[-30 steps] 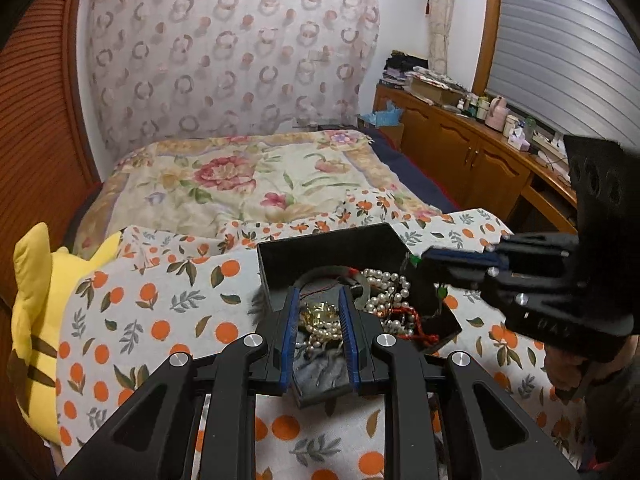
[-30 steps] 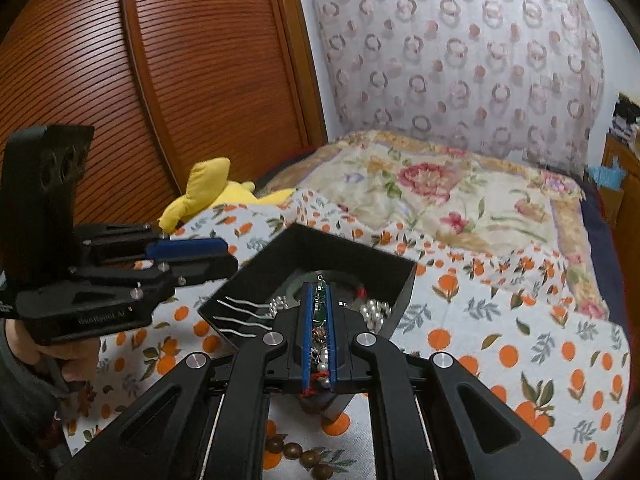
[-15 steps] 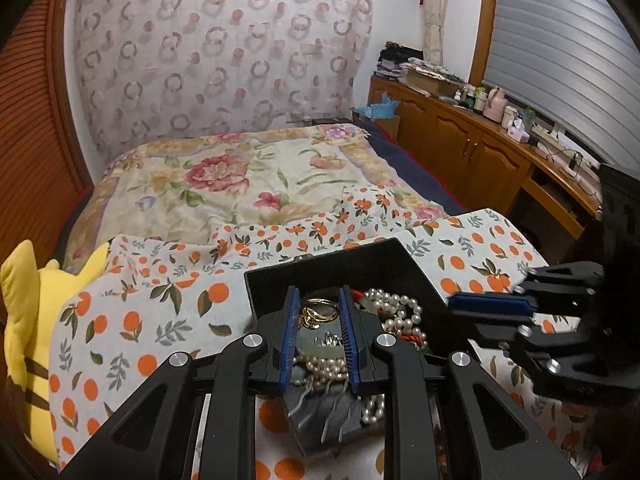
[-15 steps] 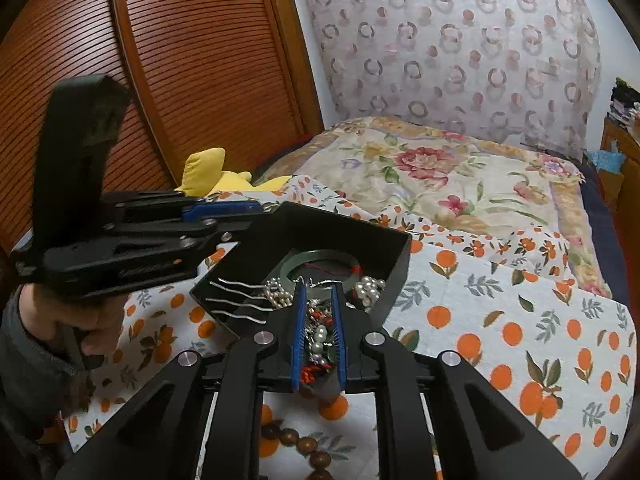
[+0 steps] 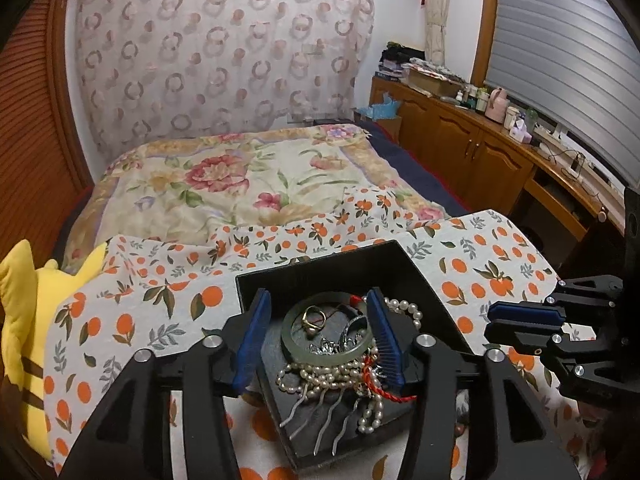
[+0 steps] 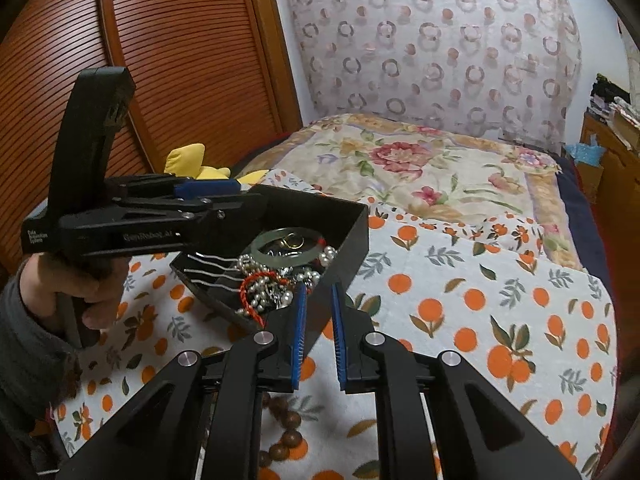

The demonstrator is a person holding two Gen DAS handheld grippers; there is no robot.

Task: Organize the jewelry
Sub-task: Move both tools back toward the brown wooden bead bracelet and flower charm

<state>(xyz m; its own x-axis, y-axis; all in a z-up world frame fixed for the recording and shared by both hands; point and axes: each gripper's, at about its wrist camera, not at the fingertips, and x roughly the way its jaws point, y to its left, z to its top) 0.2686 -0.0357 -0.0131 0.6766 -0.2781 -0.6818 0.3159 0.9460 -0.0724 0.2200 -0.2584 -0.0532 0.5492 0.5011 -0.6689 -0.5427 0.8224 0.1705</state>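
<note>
A black jewelry box (image 5: 320, 276) sits on the orange-print cloth (image 5: 472, 264); it also shows in the right wrist view (image 6: 352, 228). In it lie a green jade bangle (image 5: 294, 342), a gold ring (image 5: 311, 320), pearl strands (image 5: 328, 374), a silver hair comb (image 5: 320, 420) and a red cord (image 5: 384, 394). My left gripper (image 5: 318, 336) is open and empty above the box. My right gripper (image 6: 318, 330) is open and empty at the box's near corner. A brown bead bracelet (image 6: 286, 436) lies on the cloth under it.
A yellow plush toy (image 5: 20, 320) lies at the cloth's left edge. A floral quilt (image 5: 248, 176) covers the bed behind. Wooden cabinets (image 5: 480, 152) with clutter line the right wall. A slatted wooden door (image 6: 160, 60) stands on the left.
Both grippers have opened and dropped their jewelry into the box. The left gripper has pulled back and up. The right gripper has drawn back to the box's near corner.
</note>
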